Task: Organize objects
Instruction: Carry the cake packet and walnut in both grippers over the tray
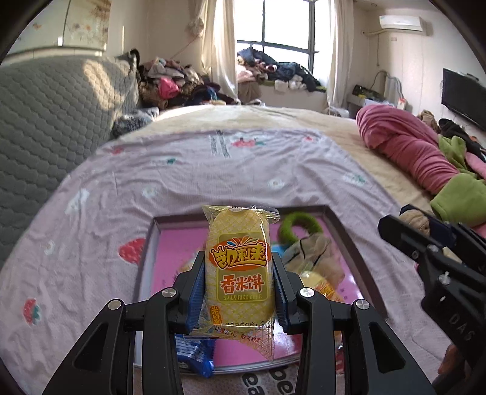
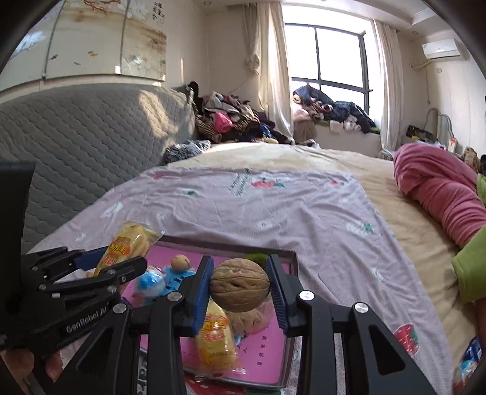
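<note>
Left claw (image 1: 238, 285) clamps an upright rice cake packet (image 1: 238, 267); right claw (image 2: 240, 285) pinches a walnut (image 2: 240, 284)

- The left wrist view looks forward along the left hand-held gripper (image 1: 238, 285), close above the pink tray (image 1: 340, 224) on the bed (image 1: 182, 170), facing the window (image 1: 285, 27).
- The right wrist view looks the same way along the right hand-held gripper (image 2: 240, 288), equally near, from the right of the tray (image 2: 290, 303).
- Both views share the tray, bed, headboard and window; each catches the other gripper at its edge.
</note>
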`<control>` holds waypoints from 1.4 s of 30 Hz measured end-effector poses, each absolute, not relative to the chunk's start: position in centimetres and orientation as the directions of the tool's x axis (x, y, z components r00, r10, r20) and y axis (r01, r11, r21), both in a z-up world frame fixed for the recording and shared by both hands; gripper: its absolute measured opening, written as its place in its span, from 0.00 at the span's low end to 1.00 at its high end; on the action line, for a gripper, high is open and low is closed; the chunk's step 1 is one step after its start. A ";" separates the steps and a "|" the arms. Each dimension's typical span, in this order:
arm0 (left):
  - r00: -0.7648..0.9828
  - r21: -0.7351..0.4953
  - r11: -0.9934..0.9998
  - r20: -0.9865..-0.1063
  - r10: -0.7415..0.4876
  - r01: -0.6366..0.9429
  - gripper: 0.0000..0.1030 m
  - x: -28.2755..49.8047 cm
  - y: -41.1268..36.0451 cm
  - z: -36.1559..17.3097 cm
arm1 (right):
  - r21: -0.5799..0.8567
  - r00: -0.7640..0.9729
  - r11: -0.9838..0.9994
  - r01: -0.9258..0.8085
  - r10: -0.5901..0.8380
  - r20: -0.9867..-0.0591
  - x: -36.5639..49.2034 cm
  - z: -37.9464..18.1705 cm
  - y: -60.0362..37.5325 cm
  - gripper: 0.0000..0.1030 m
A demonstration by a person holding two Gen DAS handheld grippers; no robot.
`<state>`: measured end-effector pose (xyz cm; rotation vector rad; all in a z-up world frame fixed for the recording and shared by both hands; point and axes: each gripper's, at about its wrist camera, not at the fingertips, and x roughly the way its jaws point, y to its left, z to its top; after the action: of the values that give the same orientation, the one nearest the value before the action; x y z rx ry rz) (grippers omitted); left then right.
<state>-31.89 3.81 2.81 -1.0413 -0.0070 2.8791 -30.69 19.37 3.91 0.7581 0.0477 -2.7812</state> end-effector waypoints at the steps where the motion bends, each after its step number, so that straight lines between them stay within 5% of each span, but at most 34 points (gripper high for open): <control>1: -0.762 -0.033 -0.997 -0.643 0.077 -0.073 0.39 -32.1 3.8 2.3 | 0.036 -0.829 -0.967 0.253 -0.236 -0.507 -30.8 3.7 19.5 0.36; 42: -0.688 -0.018 -0.995 -0.721 0.081 -0.098 0.39 -33.4 4.9 -2.8 | 0.028 -0.754 -0.975 0.222 -0.190 -0.629 -33.3 -0.7 20.9 0.36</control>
<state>-33.35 4.88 -2.82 -1.1947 0.0332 2.7995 -33.29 20.86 -0.73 0.9792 0.0708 -2.7510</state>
